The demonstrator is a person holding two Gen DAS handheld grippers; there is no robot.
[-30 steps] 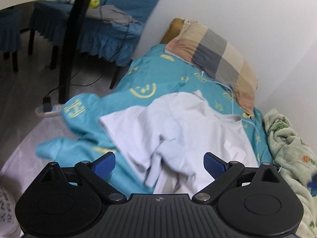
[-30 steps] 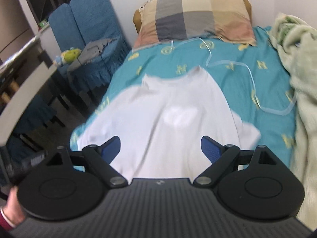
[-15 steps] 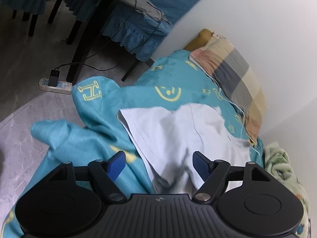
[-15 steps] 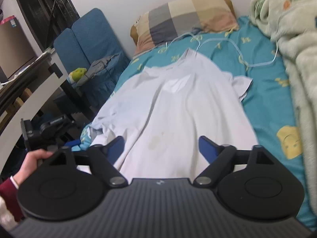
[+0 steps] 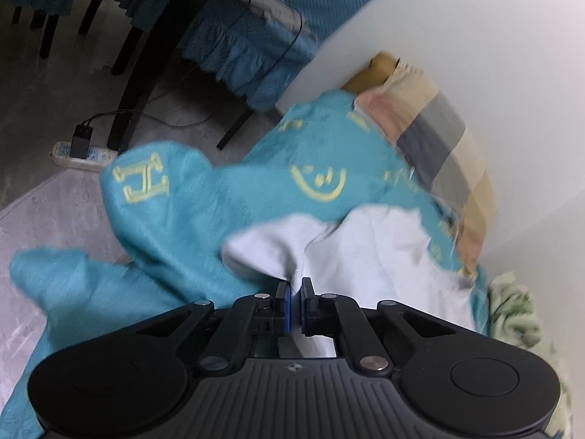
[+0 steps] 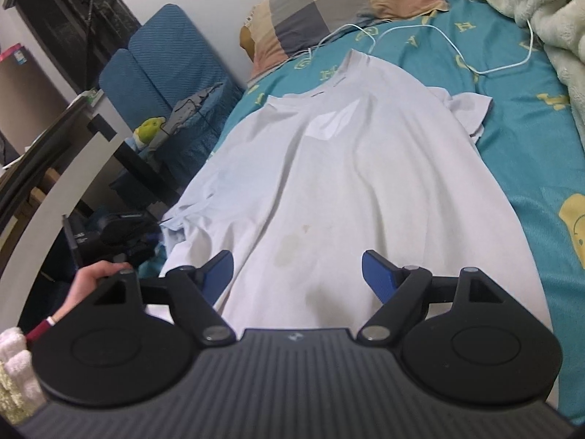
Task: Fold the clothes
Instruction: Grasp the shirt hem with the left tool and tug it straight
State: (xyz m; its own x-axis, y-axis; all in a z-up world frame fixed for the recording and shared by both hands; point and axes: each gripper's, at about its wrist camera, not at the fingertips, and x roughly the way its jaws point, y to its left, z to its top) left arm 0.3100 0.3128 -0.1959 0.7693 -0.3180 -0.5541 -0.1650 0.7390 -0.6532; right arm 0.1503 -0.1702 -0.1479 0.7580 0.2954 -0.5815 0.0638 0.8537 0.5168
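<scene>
- Since a second ago the left gripper (image 5: 295,289) has snapped together from wide apart and now pinches a bunched fold of the white T-shirt (image 6: 351,168) at its near edge.
- Meanwhile the right gripper (image 6: 297,274) has come down low over the shirt's hem; its blue pads stand wide, either side of the cloth, not pressing it.
- Shirt lies spread on the teal bedspread (image 6: 526,168), collar toward the checked pillow (image 6: 340,3).
- A hand (image 6: 95,281) shows left of the shirt.
</scene>
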